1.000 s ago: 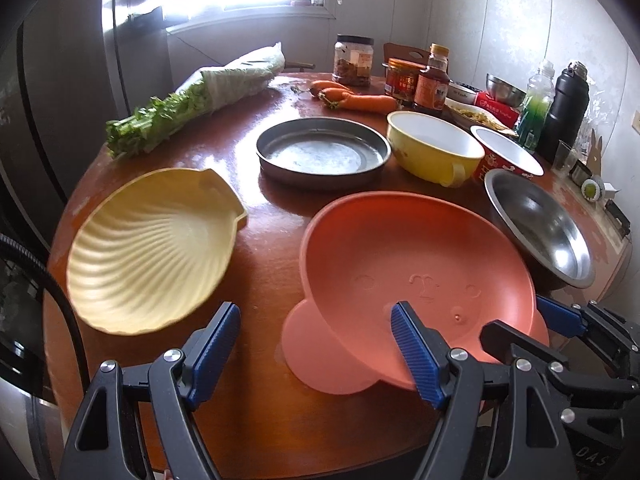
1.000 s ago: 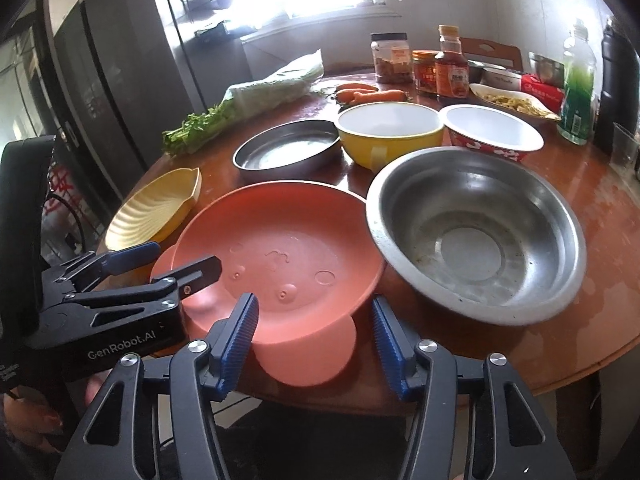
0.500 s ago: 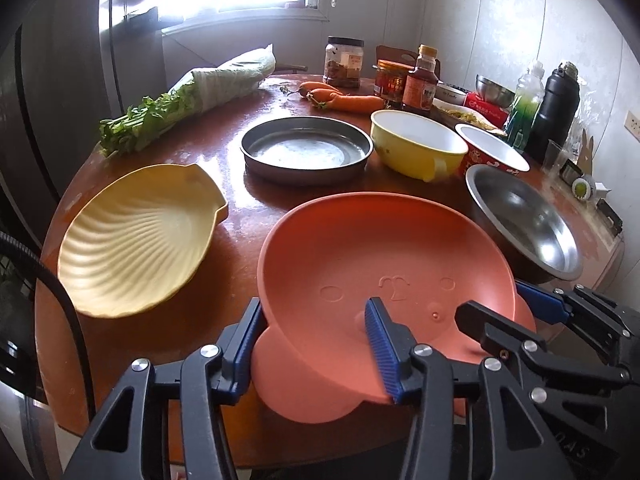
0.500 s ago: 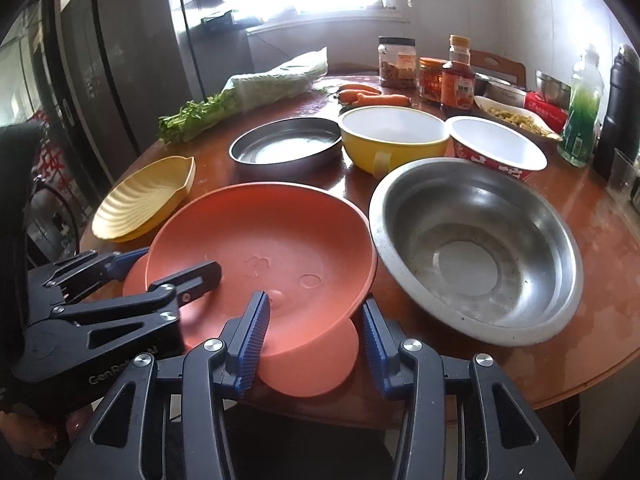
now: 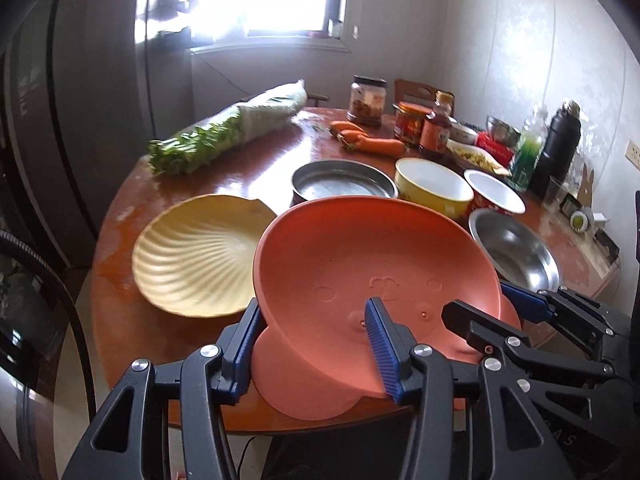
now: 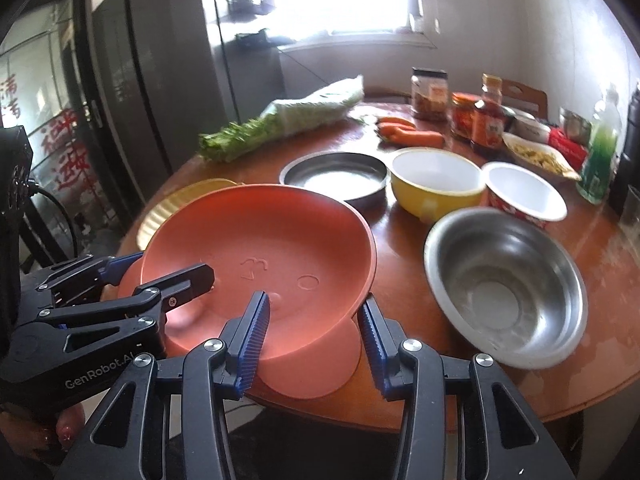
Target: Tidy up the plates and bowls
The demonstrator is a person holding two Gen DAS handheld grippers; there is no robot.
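An orange bowl with a flat ear on each side is lifted and tilted above the round wooden table. My left gripper is shut on the bowl's near-left rim and ear. My right gripper is shut on the bowl at its near-right rim and ear. A yellow shell-shaped plate lies left of the bowl, also in the right wrist view. A steel bowl sits to the right.
A steel pan, a yellow bowl and a red-and-white bowl stand behind. Greens, carrots, jars, bottles and food line the far side. A dark fridge stands left.
Both grippers closed on the orange bowl's rim and raised it off the table, tilting it; the view has risen and pulled back.
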